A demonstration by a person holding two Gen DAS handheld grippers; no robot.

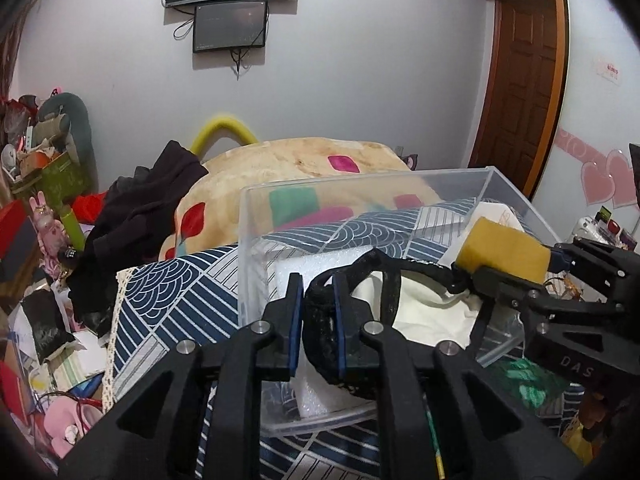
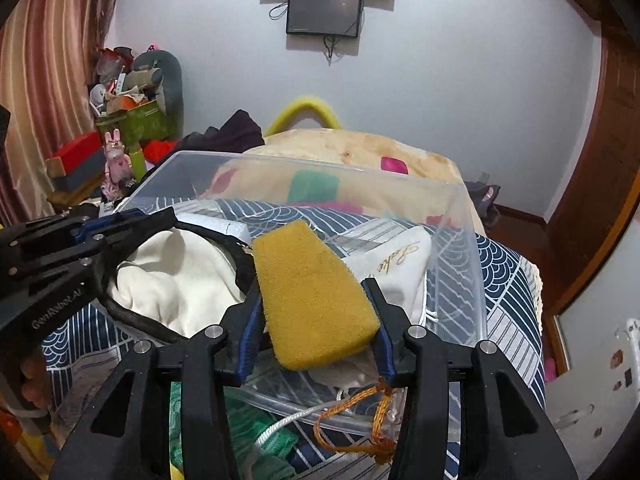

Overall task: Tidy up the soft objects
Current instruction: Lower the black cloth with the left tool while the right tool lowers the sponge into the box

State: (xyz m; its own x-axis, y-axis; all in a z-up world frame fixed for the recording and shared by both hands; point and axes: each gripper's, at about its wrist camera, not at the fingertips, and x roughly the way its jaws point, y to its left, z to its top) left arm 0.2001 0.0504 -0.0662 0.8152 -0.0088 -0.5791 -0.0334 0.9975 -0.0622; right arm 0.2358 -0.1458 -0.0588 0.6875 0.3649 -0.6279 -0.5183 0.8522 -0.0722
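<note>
Nearest the right wrist camera, the right gripper (image 2: 316,328) has its two fingers clamped on a yellow sponge (image 2: 310,300), which sticks out forward over the near edge of a clear plastic bin (image 2: 460,240); an orange braided cord (image 2: 372,412) dangles just below those fingers. In the left wrist view, the left gripper (image 1: 318,316) is pinched tight on the black lace trim (image 1: 320,332) of a cream and black garment (image 1: 424,308), with the garment itself lying inside the bin (image 1: 256,248). From that same view the right gripper (image 1: 516,268) comes in from the right, sponge (image 1: 500,248) held above the bin's right side. Under the garment sits a white foam sheet (image 1: 312,264), and a white pouch with gold script (image 2: 396,264) lies toward the bin's far right. The bin rests on a blue and white patterned cloth (image 1: 172,300). Beyond it rises a beige blanket with coloured patches (image 1: 288,168), a dark garment (image 1: 144,208) heaped to its left, and on the far wall, two dark screens (image 1: 230,26).
</note>
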